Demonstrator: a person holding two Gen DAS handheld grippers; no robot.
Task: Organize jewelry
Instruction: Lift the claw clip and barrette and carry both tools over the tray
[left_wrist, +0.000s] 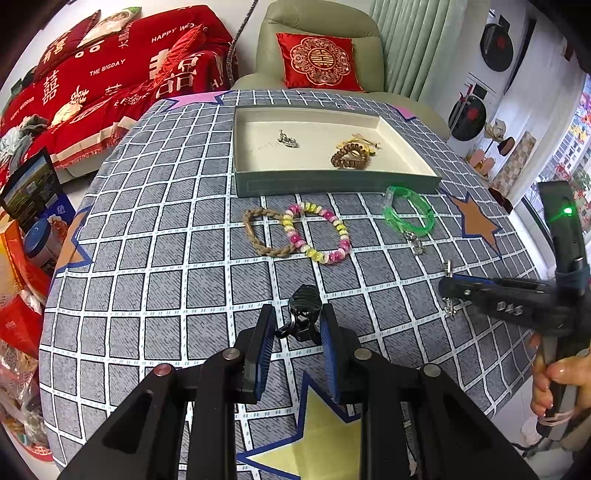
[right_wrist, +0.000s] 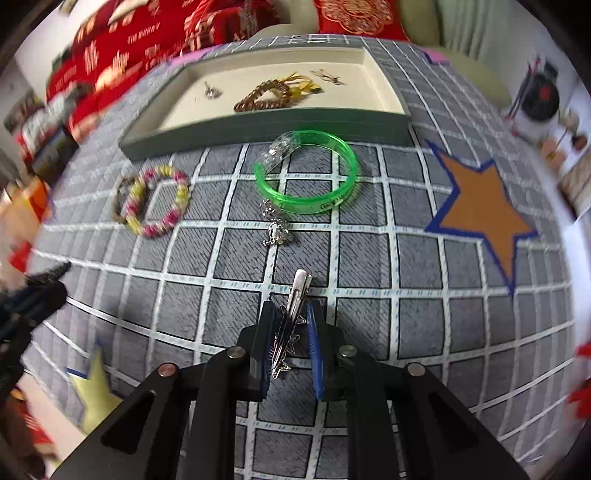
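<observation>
"HAPPY WEDDING" and "THE BIGDAY" were printed in white on the red sofa cover (left_wrist: 110, 70), "D4S" was marked on the right gripper (left_wrist: 448, 290)

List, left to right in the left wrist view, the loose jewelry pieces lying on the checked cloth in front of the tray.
Tan braided rope bracelet → pink and yellow beaded bracelet → translucent green plastic bangle → small silver charm by the bangle's near edge.

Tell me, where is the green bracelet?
The green bracelet lies on the checked cloth, just before the tray, with a silver charm beside it.
</observation>
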